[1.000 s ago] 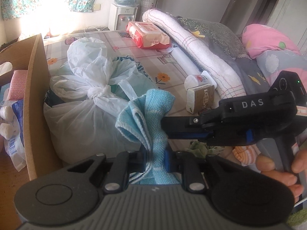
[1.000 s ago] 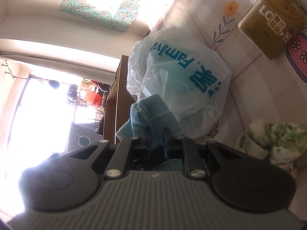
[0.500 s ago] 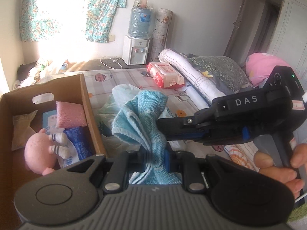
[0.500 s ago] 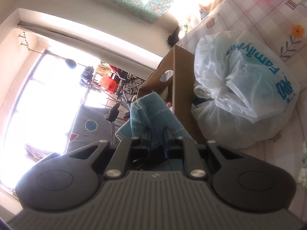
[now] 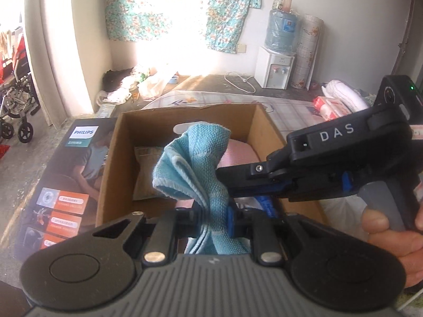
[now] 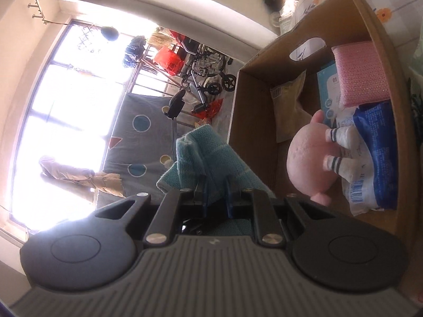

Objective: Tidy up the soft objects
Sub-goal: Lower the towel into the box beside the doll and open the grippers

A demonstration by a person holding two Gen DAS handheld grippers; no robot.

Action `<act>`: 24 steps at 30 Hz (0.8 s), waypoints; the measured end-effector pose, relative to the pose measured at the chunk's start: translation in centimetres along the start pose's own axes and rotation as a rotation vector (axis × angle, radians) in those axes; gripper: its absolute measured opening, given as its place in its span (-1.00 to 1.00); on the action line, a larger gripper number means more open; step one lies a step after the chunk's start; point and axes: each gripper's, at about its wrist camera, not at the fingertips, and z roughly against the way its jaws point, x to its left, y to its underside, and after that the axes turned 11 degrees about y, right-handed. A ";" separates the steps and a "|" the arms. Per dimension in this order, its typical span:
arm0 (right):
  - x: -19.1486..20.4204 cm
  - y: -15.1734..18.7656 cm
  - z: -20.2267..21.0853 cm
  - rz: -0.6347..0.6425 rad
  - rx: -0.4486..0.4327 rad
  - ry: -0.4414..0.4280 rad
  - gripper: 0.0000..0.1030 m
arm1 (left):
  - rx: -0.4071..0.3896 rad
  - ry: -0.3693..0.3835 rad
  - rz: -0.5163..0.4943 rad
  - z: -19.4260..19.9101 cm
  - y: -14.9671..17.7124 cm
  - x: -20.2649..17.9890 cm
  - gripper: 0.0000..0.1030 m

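A light blue knitted towel (image 5: 195, 163) is bunched up and held by both grippers at once. My left gripper (image 5: 211, 218) is shut on its lower fold. My right gripper (image 5: 224, 179) comes in from the right and is shut on the same towel (image 6: 208, 158); in its own view the right gripper (image 6: 215, 198) pinches the cloth. The towel hangs above an open cardboard box (image 5: 185, 116). In the box (image 6: 253, 84) lie a pink plush toy (image 6: 309, 163), a pink sponge (image 6: 359, 71), a blue and white pack (image 6: 375, 145) and a tan packet (image 6: 288, 100).
A dark Philips carton (image 5: 71, 174) lies left of the box. A water dispenser (image 5: 277, 60) stands by the far wall under flowered curtains (image 5: 227, 13). A rolled white quilt (image 5: 343, 95) lies on the bed at right. A wheelchair (image 5: 15, 97) stands at far left. A person's hand (image 5: 391, 235) holds the right gripper.
Both grippers carried the towel up and leftwards, from above the white plastic bags on the bed to above the cardboard box. Both grips stayed shut on it.
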 end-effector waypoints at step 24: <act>-5.0 -2.4 -3.1 -0.075 0.016 0.143 -0.56 | 0.254 -0.285 -0.109 -11.2 -0.2 5.0 0.25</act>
